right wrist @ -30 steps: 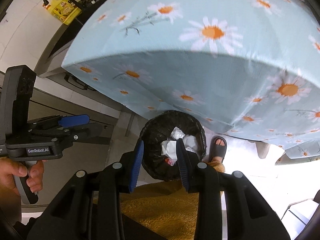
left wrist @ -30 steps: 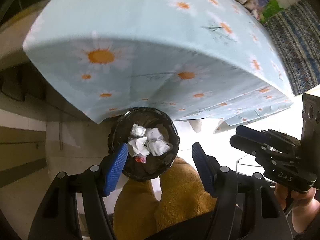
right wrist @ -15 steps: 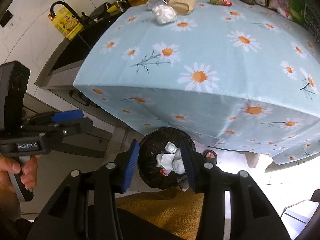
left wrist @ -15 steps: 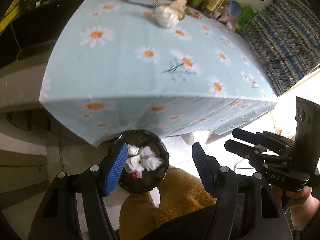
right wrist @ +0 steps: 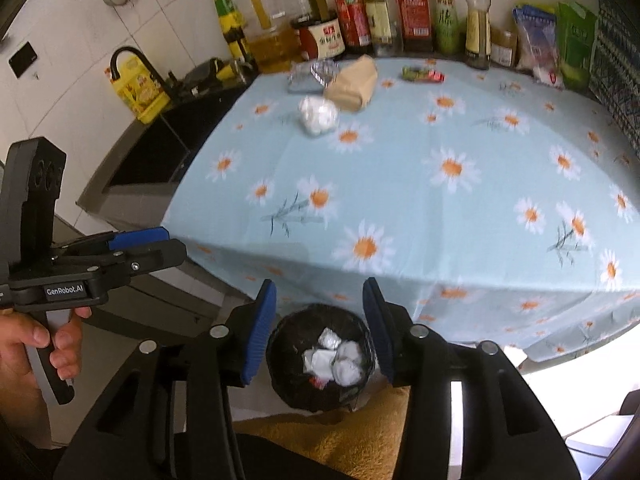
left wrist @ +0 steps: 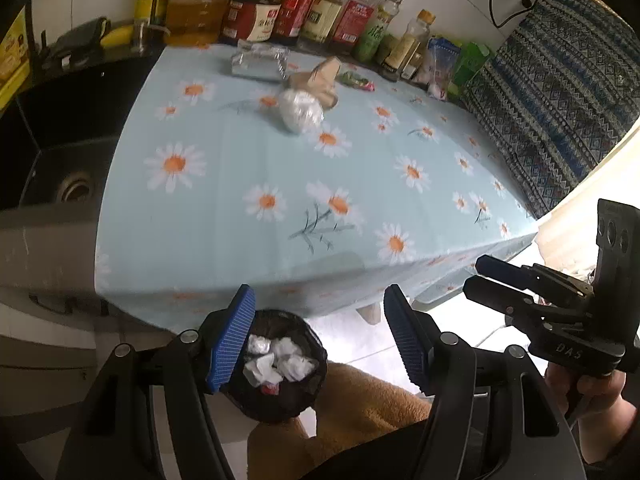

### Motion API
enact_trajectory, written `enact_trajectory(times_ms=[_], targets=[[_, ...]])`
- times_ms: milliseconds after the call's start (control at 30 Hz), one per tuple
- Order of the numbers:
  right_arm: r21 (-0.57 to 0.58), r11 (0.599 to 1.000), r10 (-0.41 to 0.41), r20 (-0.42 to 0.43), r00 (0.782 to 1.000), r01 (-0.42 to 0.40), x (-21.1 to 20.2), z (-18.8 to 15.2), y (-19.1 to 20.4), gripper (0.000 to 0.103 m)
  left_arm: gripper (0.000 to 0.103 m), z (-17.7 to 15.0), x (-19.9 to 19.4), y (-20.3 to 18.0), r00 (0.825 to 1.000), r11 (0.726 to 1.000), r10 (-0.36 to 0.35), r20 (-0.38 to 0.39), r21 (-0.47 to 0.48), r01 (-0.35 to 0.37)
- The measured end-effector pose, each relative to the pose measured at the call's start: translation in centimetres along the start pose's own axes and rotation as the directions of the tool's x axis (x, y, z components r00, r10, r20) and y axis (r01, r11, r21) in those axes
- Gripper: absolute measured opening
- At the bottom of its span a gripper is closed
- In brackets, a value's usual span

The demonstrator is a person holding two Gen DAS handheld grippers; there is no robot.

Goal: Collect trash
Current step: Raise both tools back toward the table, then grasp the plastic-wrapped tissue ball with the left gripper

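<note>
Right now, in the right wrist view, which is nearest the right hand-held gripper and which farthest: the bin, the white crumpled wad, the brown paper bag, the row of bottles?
1. Black trash bin, just below the right hand-held gripper, on the floor.
2. White crumpled wad, mid-table.
3. Brown paper bag, just behind the wad.
4. Row of bottles, along the table's far edge.

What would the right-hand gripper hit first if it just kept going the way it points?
Probably the black-lined round trash bin on the floor: it sits between the right gripper's open blue pads, with crumpled white paper inside. Depth is unclear; the table edge lies just above that line.
</note>
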State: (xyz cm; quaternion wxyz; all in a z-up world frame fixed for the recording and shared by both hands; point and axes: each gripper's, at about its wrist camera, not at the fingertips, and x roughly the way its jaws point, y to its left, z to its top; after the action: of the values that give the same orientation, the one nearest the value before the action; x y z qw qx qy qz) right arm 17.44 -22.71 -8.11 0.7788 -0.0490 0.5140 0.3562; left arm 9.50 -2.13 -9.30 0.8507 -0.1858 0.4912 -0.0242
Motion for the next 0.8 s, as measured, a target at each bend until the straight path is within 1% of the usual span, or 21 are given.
enact_trajectory(times_ms=[33,133,233,300,367,667,800], targets=[[-0.009,1.000,-0.001,0.009,1.000,0.001,-0.1,0.4,-0.2,0.059,0.065,0.4,-0.1,-0.2,1.000,1.000,0.006,0.005,0.004,-0.006],[-0.026,1.000,0.006,0.025,1.000,-0.005,-0.4,1.6,-0.8,0.059,0.065,1.6,-0.2,-0.6,1.000,1.000,0.007,0.015,0.001,-0.007],[-0.024,0.999,0.026,0.032,0.999,-0.025,-0.3,2.8,-1.7,0.059,0.065,3.0,0.1,-1.1,0.999,0.999,0.033,0.025,0.001,-0.033],[-0.029,0.999,0.032,0.036,0.999,-0.031,-0.4,3.6,-2.4,0.059,0.072,4.0,0.2,-1.5,0.998,0.999,0.049,0.035,-0.004,-0.048],[-0.033,0.999,0.040,0.042,0.998,-0.039,-0.4,4.6,-3.4,0.059,0.072,4.8,0.3,-1.9,0.997,0.998,0.058,0.043,-0.003,-0.058],[-0.037,0.997,0.073,0.028,0.997,-0.072,1.3,8.4,-7.9,0.061,0.072,9.5,3.2,-3.3,0.992,0.993,0.121,0.041,-0.012,-0.120],[-0.046,0.995,0.087,0.020,0.996,-0.086,2.3,9.8,-9.6,0.061,0.072,11.3,5.3,-3.0,0.988,0.988,0.155,0.018,-0.031,-0.154]])
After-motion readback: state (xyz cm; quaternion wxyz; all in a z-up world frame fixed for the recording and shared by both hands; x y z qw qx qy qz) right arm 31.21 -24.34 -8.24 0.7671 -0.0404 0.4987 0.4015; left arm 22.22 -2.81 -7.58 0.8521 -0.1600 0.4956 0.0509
